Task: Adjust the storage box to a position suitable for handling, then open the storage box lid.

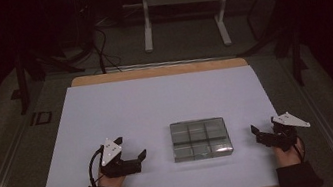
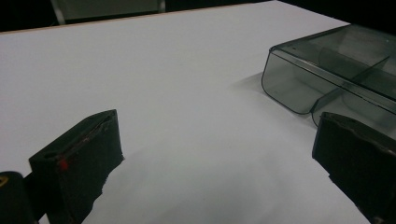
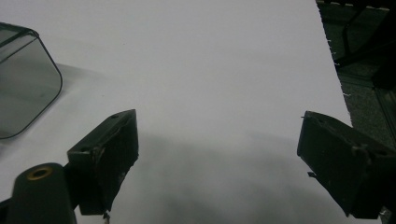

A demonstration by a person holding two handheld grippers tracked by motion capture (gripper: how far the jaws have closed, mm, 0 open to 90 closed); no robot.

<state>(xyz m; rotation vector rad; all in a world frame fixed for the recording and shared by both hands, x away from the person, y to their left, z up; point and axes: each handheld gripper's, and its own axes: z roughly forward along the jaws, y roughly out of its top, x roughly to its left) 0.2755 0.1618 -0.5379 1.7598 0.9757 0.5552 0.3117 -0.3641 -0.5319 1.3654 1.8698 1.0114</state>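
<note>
black jaws of the left gripper (image 2: 215, 154) rise nearest the lens in the left gripper view, spread wide with nothing between them but bare white sheet. right gripper (image 3: 217, 158) likewise: jaws wide apart, holding nothing. in the high view the left gripper (image 1: 132, 160) rests near the front edge of the desk (image 1: 161, 71), left of centre; the right gripper (image 1: 266, 136) sits near the front right corner. between them, apart from both, lies the clear compartment box (image 1: 200, 139), a lidded, divided tray of smoky plastic, flat on the white sheet (image 1: 155, 100) toward the front edge. its rounded corner appears at upper right of the left gripper view (image 2: 299, 84) and at the left margin of the right gripper view (image 3: 23, 79).

likely hazards, judged from this layout: the box is smooth-walled and probably light, so a one-sided push would slide or spin it across the sheet rather than seat it between the jaws. a pinch on a rounded corner could slip off. uneven closing from the two sides may tilt the box or spring its lid.
</note>
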